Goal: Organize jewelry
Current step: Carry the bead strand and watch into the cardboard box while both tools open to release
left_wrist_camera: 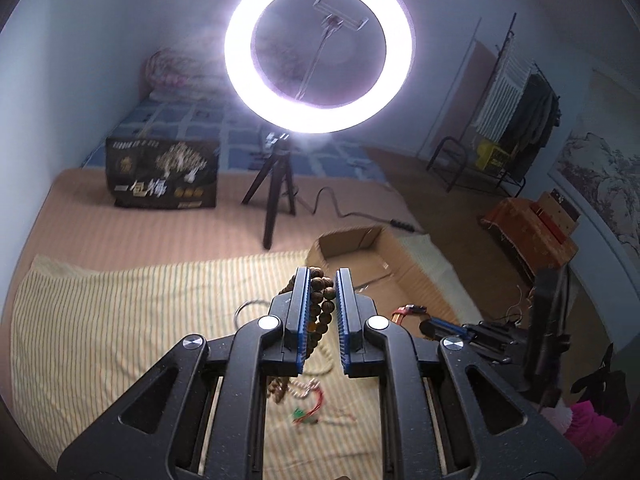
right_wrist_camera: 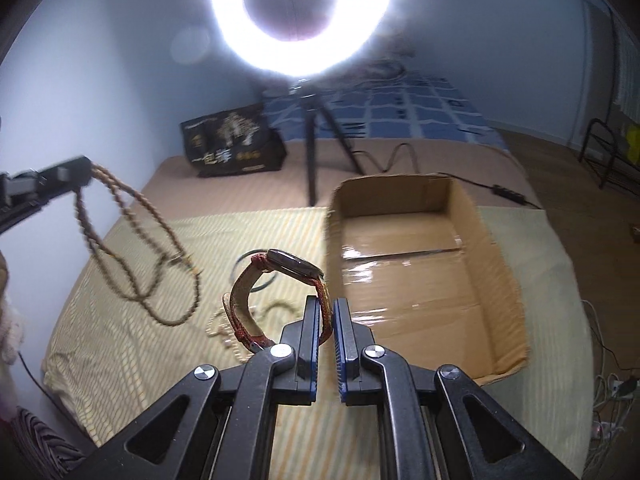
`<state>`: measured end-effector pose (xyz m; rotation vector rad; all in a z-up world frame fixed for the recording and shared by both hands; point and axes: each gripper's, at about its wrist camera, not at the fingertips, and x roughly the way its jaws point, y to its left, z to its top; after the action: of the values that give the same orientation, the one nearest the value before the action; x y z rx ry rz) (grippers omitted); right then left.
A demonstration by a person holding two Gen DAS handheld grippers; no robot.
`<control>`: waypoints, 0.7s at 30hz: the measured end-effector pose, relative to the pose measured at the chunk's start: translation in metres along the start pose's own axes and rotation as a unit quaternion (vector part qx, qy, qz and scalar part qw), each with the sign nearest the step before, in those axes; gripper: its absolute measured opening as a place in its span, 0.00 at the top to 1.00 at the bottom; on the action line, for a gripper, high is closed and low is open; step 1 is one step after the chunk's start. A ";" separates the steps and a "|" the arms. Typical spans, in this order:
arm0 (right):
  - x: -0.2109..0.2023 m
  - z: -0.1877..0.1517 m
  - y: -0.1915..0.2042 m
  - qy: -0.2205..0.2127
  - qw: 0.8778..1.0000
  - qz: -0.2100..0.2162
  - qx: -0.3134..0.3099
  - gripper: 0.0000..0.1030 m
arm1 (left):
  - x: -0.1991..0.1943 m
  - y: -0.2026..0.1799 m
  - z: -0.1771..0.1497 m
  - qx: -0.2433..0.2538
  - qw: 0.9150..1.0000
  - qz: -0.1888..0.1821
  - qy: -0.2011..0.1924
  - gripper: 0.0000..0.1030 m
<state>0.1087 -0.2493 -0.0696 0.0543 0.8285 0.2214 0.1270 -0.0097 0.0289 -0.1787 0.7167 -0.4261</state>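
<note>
- Brown wooden bead necklace (left_wrist_camera: 320,304) is pinched between the left gripper (left_wrist_camera: 323,280) fingers, centre of the left wrist frame; in the right wrist view its long loops (right_wrist_camera: 132,240) hang free at left, clear of the yellow striped cloth (right_wrist_camera: 120,340).
- Right gripper (right_wrist_camera: 327,312) fingers are nearly closed on the tan strap of a wristwatch with red-brown stitched band (right_wrist_camera: 276,280); watch face sits up and left of the tips, just beside the near-left corner of the open brown cardboard box (right_wrist_camera: 420,280).
- Box looks empty; judged step: carry both pieces in and drop.
- Watch first: move right until the whole band is past the box wall, lower, then open. Grip is on the strap edge only, so avoid jerks or it may twist out.
- Necklace: lift high enough for the lowest loop to clear the box rim, lower so the beads pile, then release.
- Leftover pale bead string (right_wrist_camera: 224,328) and red-green cord piece (left_wrist_camera: 308,412) lie on the cloth; don't snag them with dangling loops.
- Ring light on black tripod (right_wrist_camera: 304,8) stands behind the box; keep clear.
</note>
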 end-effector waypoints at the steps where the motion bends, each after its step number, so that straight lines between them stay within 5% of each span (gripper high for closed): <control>1: -0.001 0.001 -0.003 0.000 1.000 -0.004 0.002 0.96 | 0.001 -0.007 0.005 0.004 1.000 -0.004 -0.004 0.90; 21: 0.024 -0.008 -0.094 0.045 0.996 -0.069 0.043 0.96 | 0.089 -0.100 0.052 0.042 0.998 -0.053 0.003 0.89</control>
<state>0.1351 -0.3358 -0.1046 0.0672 0.9281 0.0580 0.1897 -0.1374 0.0444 -0.1370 0.6961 -0.5573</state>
